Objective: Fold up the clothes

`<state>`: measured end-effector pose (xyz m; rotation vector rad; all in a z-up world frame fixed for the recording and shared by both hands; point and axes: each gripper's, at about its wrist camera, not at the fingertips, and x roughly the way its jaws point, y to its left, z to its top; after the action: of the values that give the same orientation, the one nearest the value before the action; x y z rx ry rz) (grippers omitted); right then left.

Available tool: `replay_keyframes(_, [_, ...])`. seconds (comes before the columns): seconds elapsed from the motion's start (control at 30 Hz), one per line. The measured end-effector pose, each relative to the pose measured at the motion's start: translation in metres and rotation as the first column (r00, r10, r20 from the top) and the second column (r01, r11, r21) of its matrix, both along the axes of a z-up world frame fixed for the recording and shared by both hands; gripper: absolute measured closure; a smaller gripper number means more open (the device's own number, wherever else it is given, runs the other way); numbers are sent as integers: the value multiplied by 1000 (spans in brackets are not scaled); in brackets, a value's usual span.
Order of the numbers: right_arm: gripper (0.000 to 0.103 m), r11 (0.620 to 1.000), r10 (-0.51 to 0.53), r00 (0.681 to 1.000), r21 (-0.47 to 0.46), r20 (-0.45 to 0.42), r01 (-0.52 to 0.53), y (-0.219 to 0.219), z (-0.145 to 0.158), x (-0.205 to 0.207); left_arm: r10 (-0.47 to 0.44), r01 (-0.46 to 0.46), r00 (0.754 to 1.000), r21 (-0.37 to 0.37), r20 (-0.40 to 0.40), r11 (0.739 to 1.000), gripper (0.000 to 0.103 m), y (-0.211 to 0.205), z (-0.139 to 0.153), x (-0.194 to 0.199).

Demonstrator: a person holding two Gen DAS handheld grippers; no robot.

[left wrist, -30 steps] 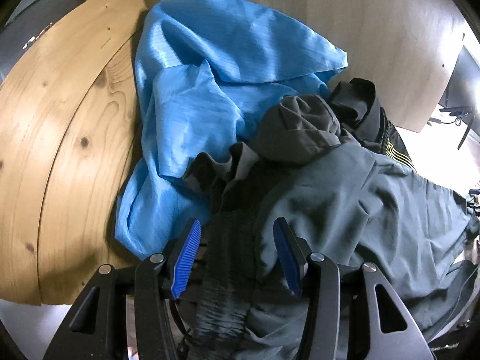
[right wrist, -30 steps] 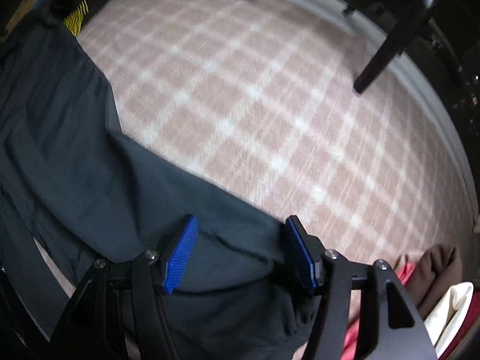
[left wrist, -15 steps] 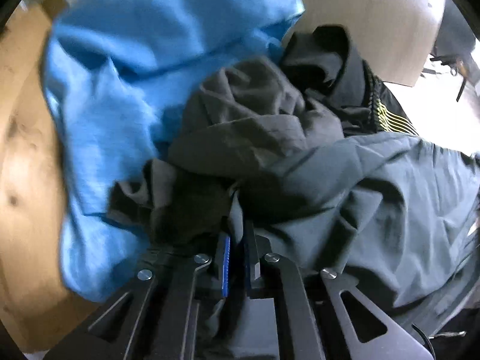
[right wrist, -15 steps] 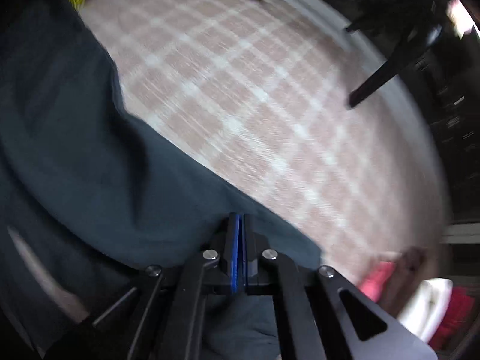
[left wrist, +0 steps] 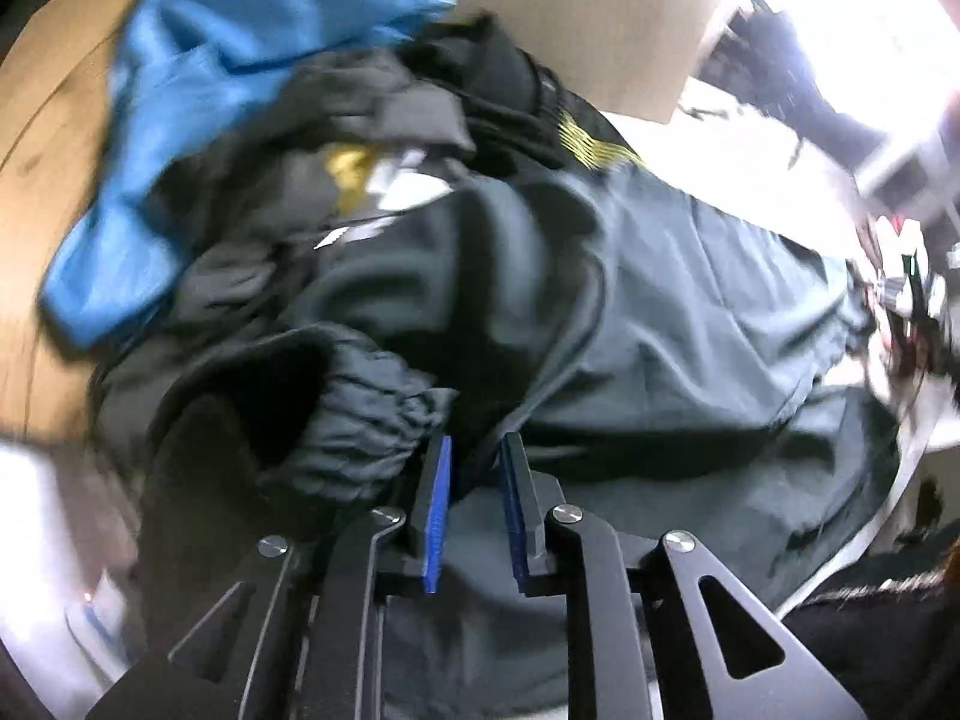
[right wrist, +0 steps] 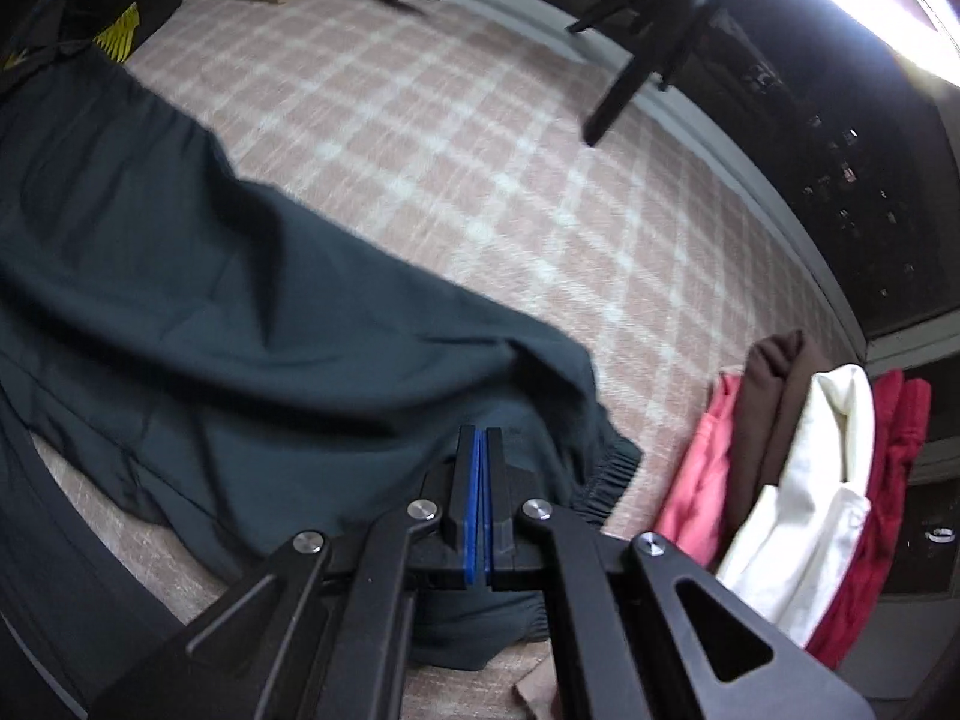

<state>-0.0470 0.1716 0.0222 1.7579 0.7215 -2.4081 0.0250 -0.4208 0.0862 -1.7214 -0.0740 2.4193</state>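
Pink plaid bedding point(right wrist: 480, 138) carries a dark teal garment point(right wrist: 210, 324) spreading from 9 o'clock toward the right gripper point(right wrist: 480, 498), whose jaws are pressed together on its elastic hem. At 4 o'clock lie folded clothes point(right wrist: 798, 468) in pink, brown, cream and red. On the other side, the left gripper point(left wrist: 474, 498) pinches the same dark teal garment point(left wrist: 660, 312) between narrowly parted jaws; a blue cloth point(left wrist: 198, 90) sits at 10 o'clock against a wooden board point(left wrist: 42, 138).

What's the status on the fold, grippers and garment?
Left gripper pinching dark trousers at the waistband. Right gripper shut on a leg cuff. Blue garment and black clothes piled alongside.
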Motion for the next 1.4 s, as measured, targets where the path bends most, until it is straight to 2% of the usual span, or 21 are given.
replay_keyframes(0.07, [103, 1000, 6, 1000, -8, -2, -6, -3, 1, 3, 56, -57, 998, -4, -28, 998, 76, -15, 15, 8])
replay_keyframes(0.13, [103, 1000, 5, 1000, -15, -4, -6, -2, 0, 1, 98, -101, 993, -51, -65, 994, 65, -28, 31, 17])
replay_keyframes(0.23, [102, 999, 5, 1000, -32, 2, -5, -5, 1, 0, 116, -125, 990, -114, -79, 986, 62, -33, 35, 17])
replay_keyframes(0.3, [103, 999, 13, 1000, -33, 2, -13, -8, 2, 1, 114, -121, 992, -131, -59, 984, 58, -31, 28, 12])
replay_keyframes(0.43, [102, 999, 29, 1000, -41, 6, -29, -12, 2, 0, 74, -87, 995, -235, -62, 968, 56, -15, 22, 3])
replay_keyframes(0.53, [102, 998, 41, 999, -38, 11, -40, -13, 2, 1, 22, -46, 997, -311, -79, 949, 55, -4, 22, -18])
replay_keyframes(0.67, [102, 997, 40, 999, -59, 16, -39, -8, 3, -4, -155, 111, 986, -457, -60, 883, 45, 18, 13, -40])
replay_keyframes(0.7, [102, 997, 38, 999, -62, 17, -37, -6, 4, -5, -194, 154, 980, -464, -39, 872, 44, 21, 10, -44])
replay_keyframes(0.8, [102, 998, 20, 1000, -60, 22, -18, -1, 3, -6, -248, 237, 968, -414, 28, 879, 44, 19, -3, -56])
replay_keyframes(0.87, [102, 998, 8, 1000, -58, 24, -6, 2, 3, -7, -236, 239, 970, -374, 54, 896, 50, 12, -11, -62])
replay_keyframes(0.93, [102, 998, -5, 1000, -57, 27, 6, 5, 3, -9, -205, 213, 977, -323, 60, 922, 82, 6, -15, -65])
replay_keyframes(0.97, [102, 998, -8, 1000, -60, 29, 10, 5, 3, -8, -191, 200, 980, -298, 60, 933, 87, 4, -15, -64])
replay_keyframes(1.03, [102, 997, -7, 999, -75, 33, 9, 4, 3, -6, -187, 195, 981, -274, 54, 942, 90, 4, -13, -60])
replay_keyframes(1.2, [102, 996, -4, 999, -89, 38, 7, 0, 4, -7, -196, 198, 980, -295, 35, 935, 92, 5, -6, -54])
replay_keyframes(1.3, [102, 995, -1, 999, -98, 32, 4, -3, 9, -9, -154, 140, 988, -291, -27, 947, 92, -3, 9, -59])
replay_keyframes(1.4, [102, 994, 2, 1000, -107, 26, 1, -6, 13, -11, -65, 27, 990, -284, -125, 959, 93, -22, 33, -70])
